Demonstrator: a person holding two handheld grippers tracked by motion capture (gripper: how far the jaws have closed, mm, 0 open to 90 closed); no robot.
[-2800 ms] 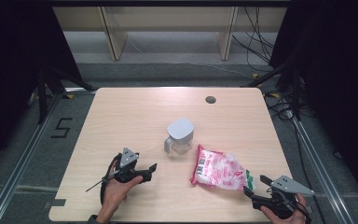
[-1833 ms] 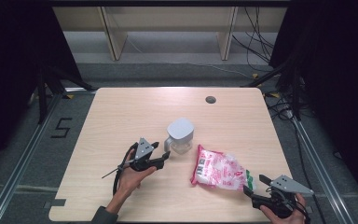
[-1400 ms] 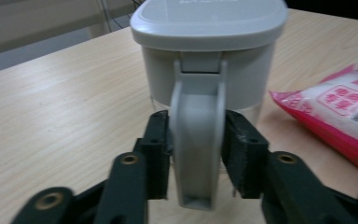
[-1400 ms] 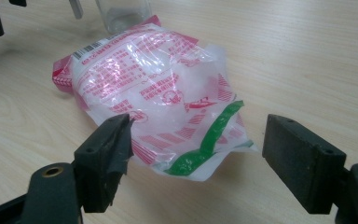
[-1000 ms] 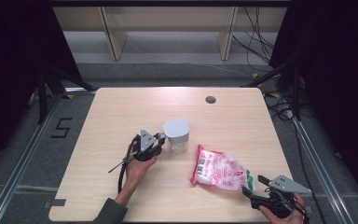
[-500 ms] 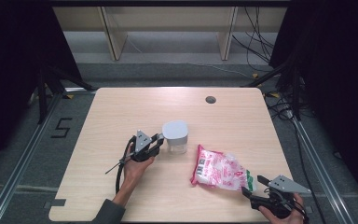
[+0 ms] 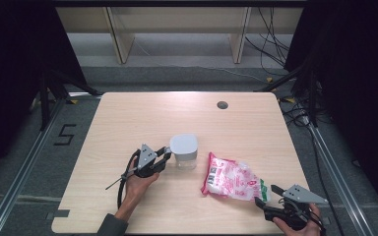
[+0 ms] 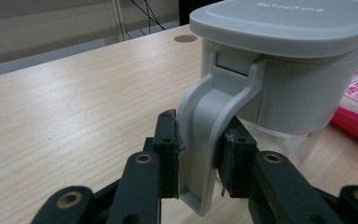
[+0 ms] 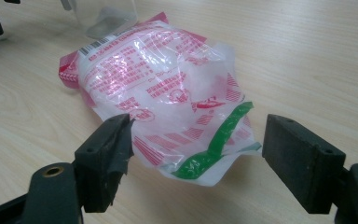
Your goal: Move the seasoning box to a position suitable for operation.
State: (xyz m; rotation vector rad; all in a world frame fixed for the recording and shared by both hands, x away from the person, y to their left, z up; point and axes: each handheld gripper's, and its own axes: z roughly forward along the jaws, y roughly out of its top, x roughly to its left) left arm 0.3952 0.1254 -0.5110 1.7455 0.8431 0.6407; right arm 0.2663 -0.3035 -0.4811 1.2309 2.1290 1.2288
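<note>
The jug stands mid-table; embossed writing on its grey lid is too small to read. The left gripper clamps the jug's handle. Just right lies a red-printed bag, barcode visible, text illegible, white contents inside. The right gripper gapes around its end.

On the desk in front of you, the lidded jug stands near the middle, slightly toward your side. Your left gripper sits just to its left, its jaws on either side of the jug's handle and touching it. The bag lies flat just right of the jug and a little nearer to you. Your right gripper is at the near right corner, its jaws spread to either side of the bag's near end. A small round hole sits far back, right of centre, well apart from everything.
</note>
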